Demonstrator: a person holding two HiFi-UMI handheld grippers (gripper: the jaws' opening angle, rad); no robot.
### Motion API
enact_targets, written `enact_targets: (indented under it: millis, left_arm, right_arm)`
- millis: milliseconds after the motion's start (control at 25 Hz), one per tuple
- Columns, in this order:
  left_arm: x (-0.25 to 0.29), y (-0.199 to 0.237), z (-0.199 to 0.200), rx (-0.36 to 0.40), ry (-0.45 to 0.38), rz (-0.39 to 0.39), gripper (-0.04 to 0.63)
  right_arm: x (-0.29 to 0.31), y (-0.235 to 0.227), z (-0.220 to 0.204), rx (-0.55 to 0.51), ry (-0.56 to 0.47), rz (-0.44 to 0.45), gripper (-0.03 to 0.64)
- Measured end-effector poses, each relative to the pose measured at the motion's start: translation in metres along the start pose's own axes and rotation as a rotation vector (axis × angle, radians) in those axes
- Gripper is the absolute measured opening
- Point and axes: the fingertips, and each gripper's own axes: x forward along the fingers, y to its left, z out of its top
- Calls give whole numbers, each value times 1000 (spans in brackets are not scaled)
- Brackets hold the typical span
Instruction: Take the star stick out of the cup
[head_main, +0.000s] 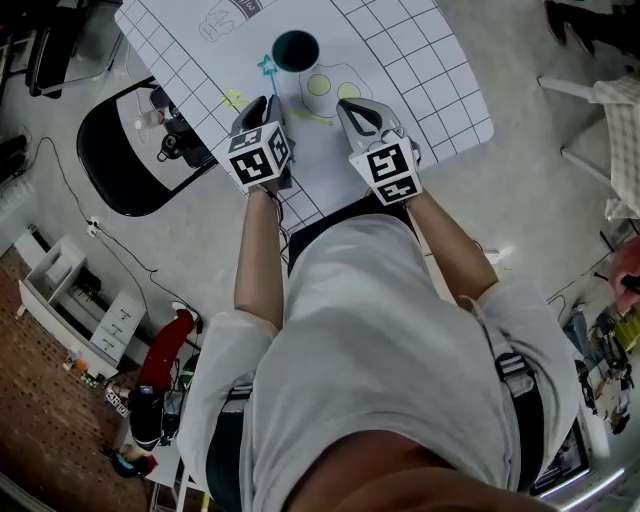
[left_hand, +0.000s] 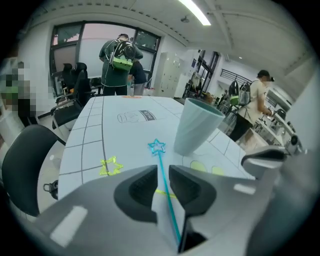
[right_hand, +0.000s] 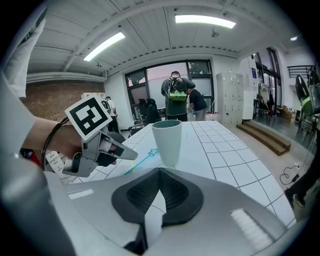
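Left tongs (left_hand: 161, 172) parted, blue star stick (left_hand: 167, 192) running through gap, pads not pressing it. Stick out of cup (left_hand: 196, 125), star end just beside foot of upright cup on bench (left_hand: 90, 135). Right tongs (right_hand: 159, 176) closed, empty, pointing at cup. Yellow star stick (left_hand: 111, 166) flat on bench, left of blue one

No readable text, printed label (left_hand: 134, 116) on table (left_hand: 90, 131) perhaps lettering — too small
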Motion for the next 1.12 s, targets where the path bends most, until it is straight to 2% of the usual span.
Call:
enact_targets:
  millis: [120, 280, 400, 640, 880, 1120]
  left_arm:
    - [-27, -13, 0, 19, -67, -15, 62]
    - [-84, -25, -12, 38, -194, -38, 9]
    - [-137, -29, -19, 53, -319, -44, 4]
    - [-260, -26, -41, 59, -539, -52, 3]
    - [-357, -21, -73, 77, -668, -73, 3]
    - [-408, -24, -115, 105, -737, -85, 3]
  right_arm:
    - [-16, 9, 1, -6, -38, -15, 0]
    - [-44, 41, 12, -6, -101, -25, 0]
    - [-69, 75, 41, 13, -193, -15, 0]
    - [-135, 167, 94, -75, -372, -60, -2]
    - [-198, 248, 111, -143, -470, -133, 0]
    - [-242, 297, 84, -164, -500, -140, 0]
